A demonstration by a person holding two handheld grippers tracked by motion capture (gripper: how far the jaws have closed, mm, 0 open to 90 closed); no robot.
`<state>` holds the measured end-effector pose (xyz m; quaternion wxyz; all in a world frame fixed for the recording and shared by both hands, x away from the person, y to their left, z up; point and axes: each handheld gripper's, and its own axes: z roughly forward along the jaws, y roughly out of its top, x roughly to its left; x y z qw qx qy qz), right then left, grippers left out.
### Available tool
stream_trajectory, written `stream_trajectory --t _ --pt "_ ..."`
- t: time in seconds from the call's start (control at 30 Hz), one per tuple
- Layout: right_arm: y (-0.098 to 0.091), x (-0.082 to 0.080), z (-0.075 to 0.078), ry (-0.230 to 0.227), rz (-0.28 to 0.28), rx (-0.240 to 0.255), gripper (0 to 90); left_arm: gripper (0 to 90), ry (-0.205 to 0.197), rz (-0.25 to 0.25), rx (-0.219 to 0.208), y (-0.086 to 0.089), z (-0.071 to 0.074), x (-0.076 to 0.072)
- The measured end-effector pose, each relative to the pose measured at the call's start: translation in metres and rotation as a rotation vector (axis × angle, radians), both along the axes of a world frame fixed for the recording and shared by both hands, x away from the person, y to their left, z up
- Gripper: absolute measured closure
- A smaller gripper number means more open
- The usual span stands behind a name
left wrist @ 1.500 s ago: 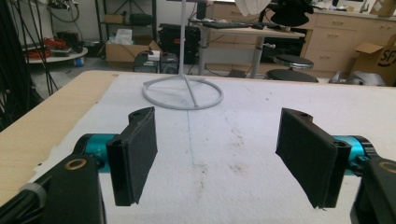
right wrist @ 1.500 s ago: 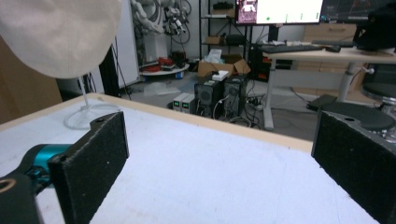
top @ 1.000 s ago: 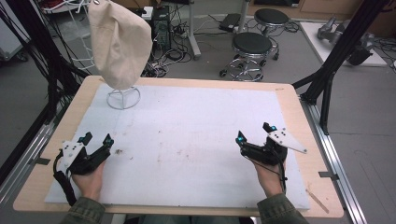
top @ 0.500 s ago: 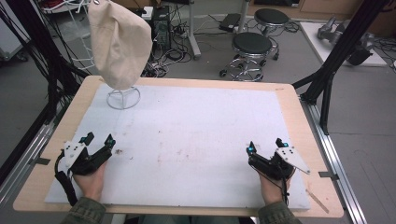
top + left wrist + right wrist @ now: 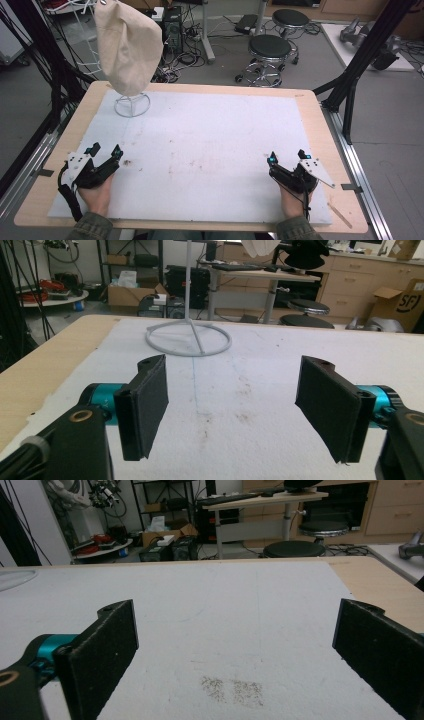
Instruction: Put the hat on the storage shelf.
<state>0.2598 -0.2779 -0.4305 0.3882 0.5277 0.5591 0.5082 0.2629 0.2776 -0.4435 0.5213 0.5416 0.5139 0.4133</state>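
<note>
A cream cloth bag [image 5: 129,46] hangs over a white wire stand [image 5: 132,105] at the table's far left; the stand's ring base [image 5: 189,339] lies ahead of my left gripper. My left gripper [image 5: 104,150] rests near the front left of the white mat [image 5: 210,145], open and empty, its black pads [image 5: 146,405] wide apart. At the front right my right gripper [image 5: 287,156] sits low on the mat, also open with nothing between its pads [image 5: 102,650].
The wooden table edge [image 5: 320,120] frames the mat. Faint dark stains [image 5: 232,689] mark the mat near my right gripper. Black frame posts [image 5: 360,65], stools [image 5: 270,47] and cables stand beyond the table.
My right gripper has drawn back toward the front edge and lowered onto the mat. The left gripper has stayed in place.
</note>
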Motion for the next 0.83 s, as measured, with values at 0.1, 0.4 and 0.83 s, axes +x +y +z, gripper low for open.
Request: stream_trajectory --t 0.1,0.4,0.83 --pt "0.0004 0.0013 -0.0005 0.012 0.004 0.009 3.3 29.0 -0.003 0.007 -0.008 0.0017 0.0001 -0.0016" --pt "-0.0008 0.0016 -0.001 0.015 0.007 0.015 3.3 29.0 0.006 0.006 -0.022 0.0032 -0.0008 0.0002" --pt "0.0008 0.0026 -0.0022 0.041 0.035 0.022 3.3 29.0 0.007 0.01 -0.026 0.0052 -0.0011 -0.0003"
